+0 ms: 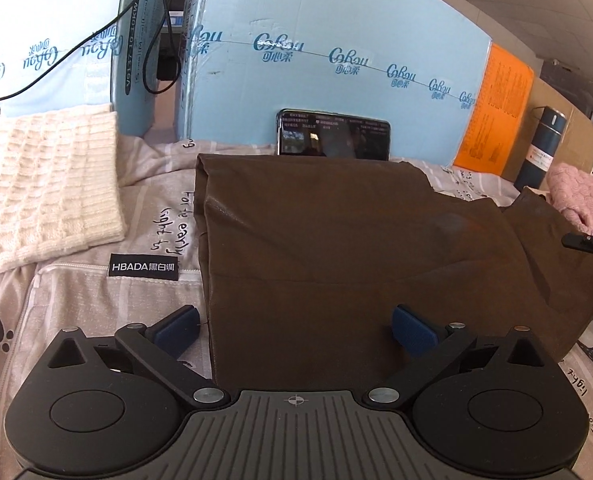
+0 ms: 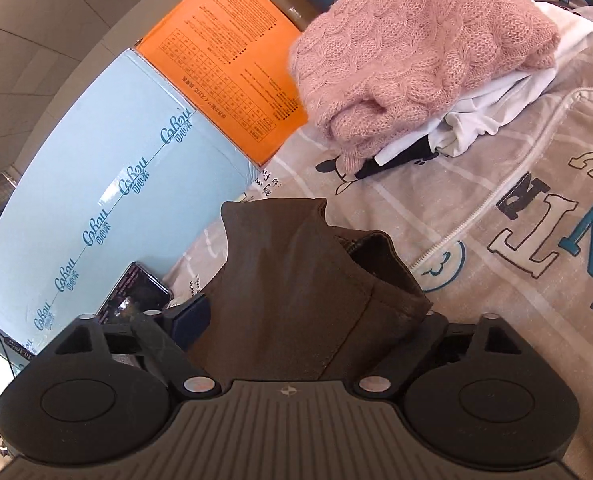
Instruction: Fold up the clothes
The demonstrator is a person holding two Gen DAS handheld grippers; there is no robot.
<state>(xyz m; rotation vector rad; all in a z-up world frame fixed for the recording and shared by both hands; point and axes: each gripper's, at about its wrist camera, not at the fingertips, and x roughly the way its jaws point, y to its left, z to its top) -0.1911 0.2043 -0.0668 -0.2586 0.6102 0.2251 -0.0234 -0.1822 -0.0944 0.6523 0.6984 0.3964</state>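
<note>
Left claw hangs spread over the near edge of the brown garment on the bedsheet, while right claw sits clamped on its raised right end.

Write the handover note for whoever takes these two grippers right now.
Left gripper: open, fingers either side of the near edge of the brown leather-look garment, gripping nothing.
Right gripper: fingers around a bunched end of the same garment; grip cannot be confirmed.
Garment lies partly folded on the printed bedsheet.
Cream knit lies folded at left. The pink knit sweater tops a pile at right.
Left: finish the brown fold.
</note>
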